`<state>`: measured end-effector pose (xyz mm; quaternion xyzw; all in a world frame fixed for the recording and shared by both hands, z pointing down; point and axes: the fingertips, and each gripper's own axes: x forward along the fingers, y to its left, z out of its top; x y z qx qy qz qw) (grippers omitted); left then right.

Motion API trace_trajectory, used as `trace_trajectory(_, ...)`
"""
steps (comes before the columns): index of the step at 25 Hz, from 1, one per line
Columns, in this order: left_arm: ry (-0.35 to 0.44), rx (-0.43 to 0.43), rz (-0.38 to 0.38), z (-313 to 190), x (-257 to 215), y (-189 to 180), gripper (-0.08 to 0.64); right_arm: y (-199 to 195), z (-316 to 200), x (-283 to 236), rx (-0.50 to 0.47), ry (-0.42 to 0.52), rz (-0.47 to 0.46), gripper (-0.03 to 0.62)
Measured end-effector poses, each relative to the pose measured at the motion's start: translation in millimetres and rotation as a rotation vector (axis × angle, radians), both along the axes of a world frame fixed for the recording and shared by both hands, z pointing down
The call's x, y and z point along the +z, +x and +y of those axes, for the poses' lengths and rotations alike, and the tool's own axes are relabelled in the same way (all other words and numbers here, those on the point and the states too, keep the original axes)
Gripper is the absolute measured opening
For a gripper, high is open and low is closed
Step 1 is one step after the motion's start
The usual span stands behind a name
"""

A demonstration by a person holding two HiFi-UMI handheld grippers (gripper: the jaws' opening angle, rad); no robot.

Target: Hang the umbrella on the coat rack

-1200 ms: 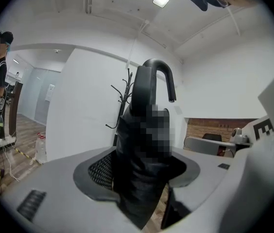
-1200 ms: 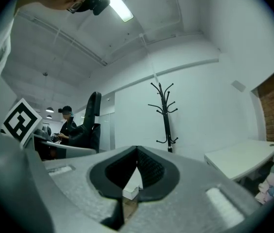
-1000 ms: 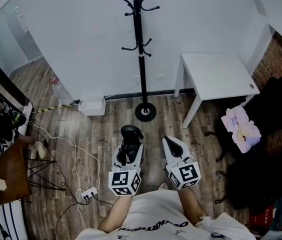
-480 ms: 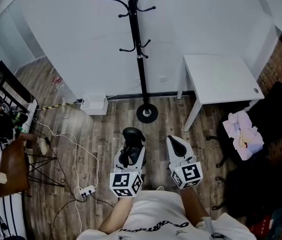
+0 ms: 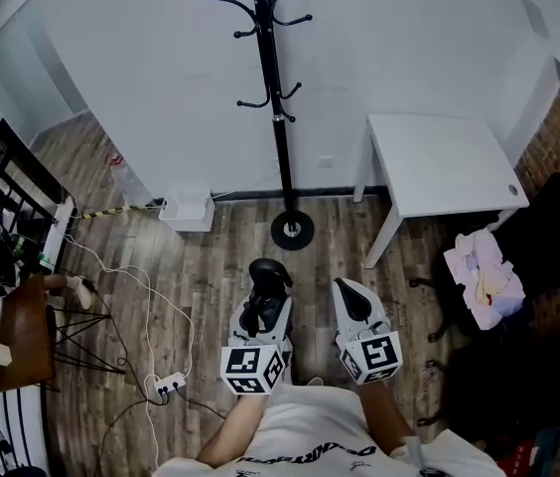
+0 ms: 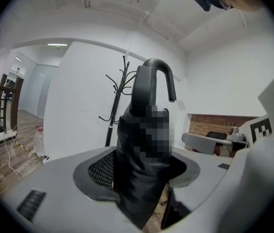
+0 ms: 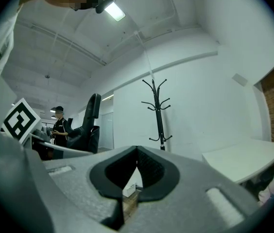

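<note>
A black folded umbrella [image 5: 263, 288] with a hooked handle [image 6: 154, 76] stands upright between the jaws of my left gripper [image 5: 260, 311], which is shut on its fabric body [image 6: 139, 169]. The black coat rack [image 5: 278, 117] stands against the white wall ahead, and its round base [image 5: 291, 231] is a short way beyond the umbrella. The rack also shows behind the umbrella [image 6: 114, 111] in the left gripper view, and in the right gripper view [image 7: 159, 111]. My right gripper [image 5: 350, 298] is beside the left one, shut with nothing in it.
A white table [image 5: 441, 159] stands right of the rack. A black chair with pale cloth [image 5: 484, 274] is at the far right. A white box [image 5: 186, 210] lies by the wall. A power strip with cables [image 5: 169, 386] and a wooden stool [image 5: 22, 338] are left.
Both grippers sit slightly lower and further right in the head view, with the umbrella still gripped in the left one. The rack's top has shifted a little left in the picture.
</note>
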<state>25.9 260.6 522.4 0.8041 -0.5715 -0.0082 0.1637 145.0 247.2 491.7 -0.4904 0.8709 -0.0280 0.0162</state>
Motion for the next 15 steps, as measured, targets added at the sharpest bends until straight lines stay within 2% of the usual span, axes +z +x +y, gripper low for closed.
trace_trajectory(8,0.022,0.013,0.031,-61,-2,-3,0.256,-5,-64,-2,-0.001,0.016,0.023,0.000)
trace_trajectory(15,0.025,0.012,0.045,-146,-7,-29,0.256,-29,-142,-7,-0.007,0.024,0.032,0.000)
